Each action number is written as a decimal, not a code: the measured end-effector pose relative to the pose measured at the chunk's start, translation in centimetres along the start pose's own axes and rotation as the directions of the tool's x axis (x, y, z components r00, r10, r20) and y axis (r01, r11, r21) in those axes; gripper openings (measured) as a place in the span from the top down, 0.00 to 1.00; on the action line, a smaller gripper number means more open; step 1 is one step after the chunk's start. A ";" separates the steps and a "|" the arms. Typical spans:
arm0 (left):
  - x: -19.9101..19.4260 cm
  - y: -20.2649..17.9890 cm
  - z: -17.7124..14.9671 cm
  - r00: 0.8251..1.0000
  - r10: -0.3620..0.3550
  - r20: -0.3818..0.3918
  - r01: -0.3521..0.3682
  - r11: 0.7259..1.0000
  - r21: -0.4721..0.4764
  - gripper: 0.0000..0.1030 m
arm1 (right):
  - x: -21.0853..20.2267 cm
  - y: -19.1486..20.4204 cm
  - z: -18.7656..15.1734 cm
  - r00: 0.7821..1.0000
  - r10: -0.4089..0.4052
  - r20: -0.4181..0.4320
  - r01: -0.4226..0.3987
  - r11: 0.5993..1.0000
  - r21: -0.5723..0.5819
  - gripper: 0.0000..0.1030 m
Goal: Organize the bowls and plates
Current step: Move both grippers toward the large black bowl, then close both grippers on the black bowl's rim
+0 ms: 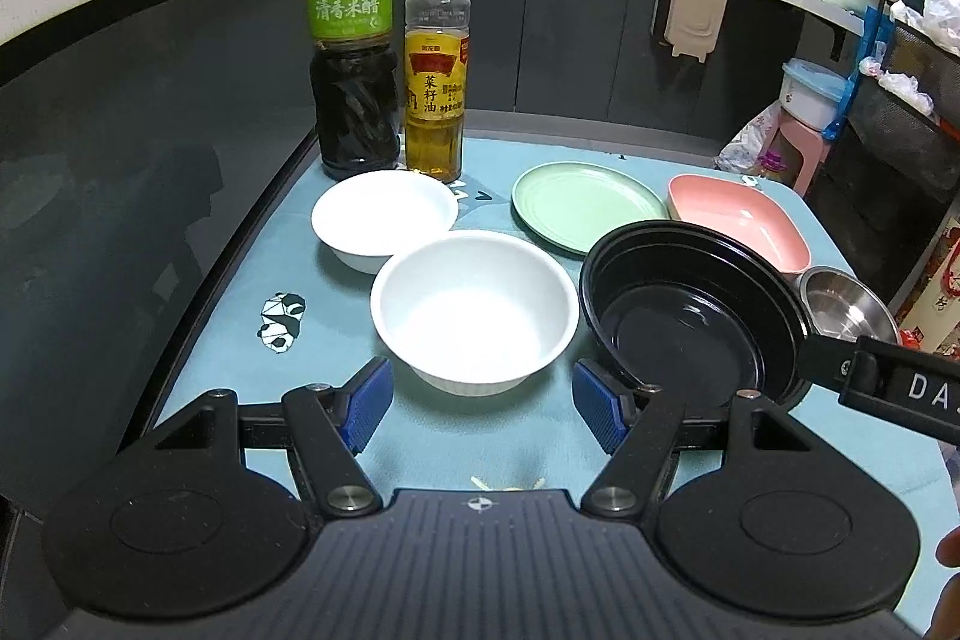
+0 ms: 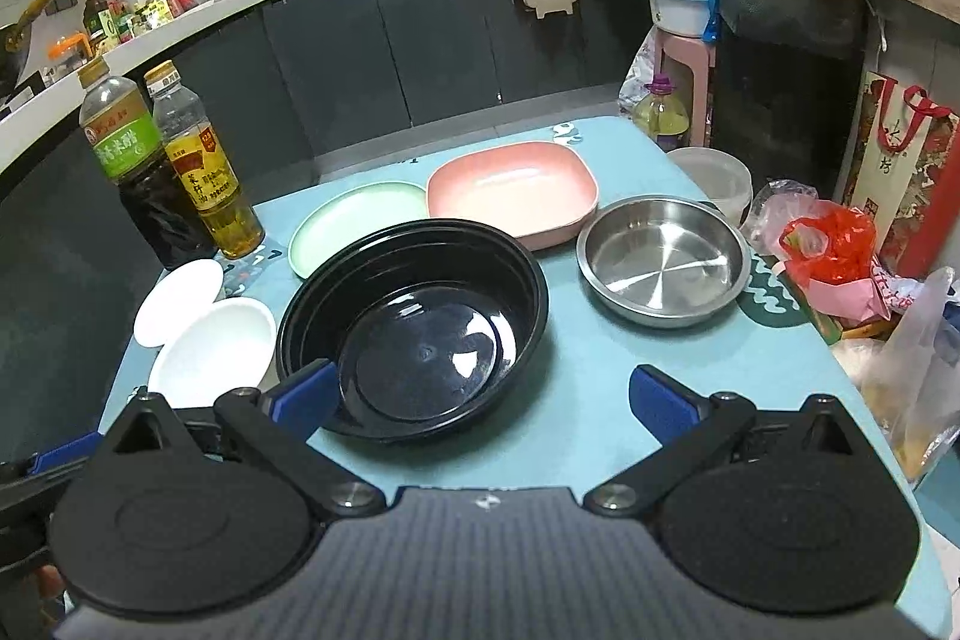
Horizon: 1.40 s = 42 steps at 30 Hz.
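From the left wrist view, the left gripper [image 1: 483,409] hangs low over the blue tablecloth [image 1: 240,358], jaws spread wide and empty, pointed at the large white bowl [image 1: 475,311], which sits just left of the black bowl [image 1: 696,317]. A smaller white bowl [image 1: 384,219] lies behind and left of the black bowl, the green plate [image 1: 585,207] and pink dish [image 1: 741,220] lie behind it, and a steel dish [image 1: 849,307] peeks out at its right; two sauce bottles [image 1: 354,40] stand far back to its left. From the right wrist view, the right gripper [image 2: 480,397] also stands wide apart, holding nothing, its left finger [image 2: 306,394] at the near rim of the black bowl [image 2: 414,328] and its right finger out over bare cloth. The steel dish [image 2: 663,259] sits to the black bowl's right. Nothing looks stacked yet, so I'd say the sorting is only starting: each gripper is lining up on a bowl. Next, I'd guess, the jaws must straddle a rim, one finger inside and one outside, before pinching and lifting.
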<state>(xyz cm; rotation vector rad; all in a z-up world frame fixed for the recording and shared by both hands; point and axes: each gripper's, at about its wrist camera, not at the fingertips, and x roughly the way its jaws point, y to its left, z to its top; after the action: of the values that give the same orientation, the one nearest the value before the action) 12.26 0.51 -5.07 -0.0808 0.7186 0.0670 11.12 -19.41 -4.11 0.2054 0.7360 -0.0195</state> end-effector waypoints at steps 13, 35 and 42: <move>0.9 -1.1 0.2 1.000 -0.002 -0.014 0.002 1.000 0.015 0.38 | 0.6 -0.7 0.6 1.000 0.015 -0.004 -0.015 1.000 0.003 0.37; 1.3 -0.9 -0.1 0.999 -0.015 -0.037 0.014 1.000 -0.007 0.38 | 0.3 -0.3 0.2 1.000 0.000 0.007 0.000 1.000 -0.005 0.37; 1.8 -1.0 -0.1 0.998 -0.022 -0.058 0.021 0.999 -0.028 0.38 | 0.6 -0.5 0.1 1.000 0.001 0.002 -0.001 1.000 0.000 0.37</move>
<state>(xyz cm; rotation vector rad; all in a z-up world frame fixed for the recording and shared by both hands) 13.61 -0.46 -6.27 -0.1170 0.7746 0.0538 11.59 -19.90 -4.48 0.2056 0.7339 -0.0183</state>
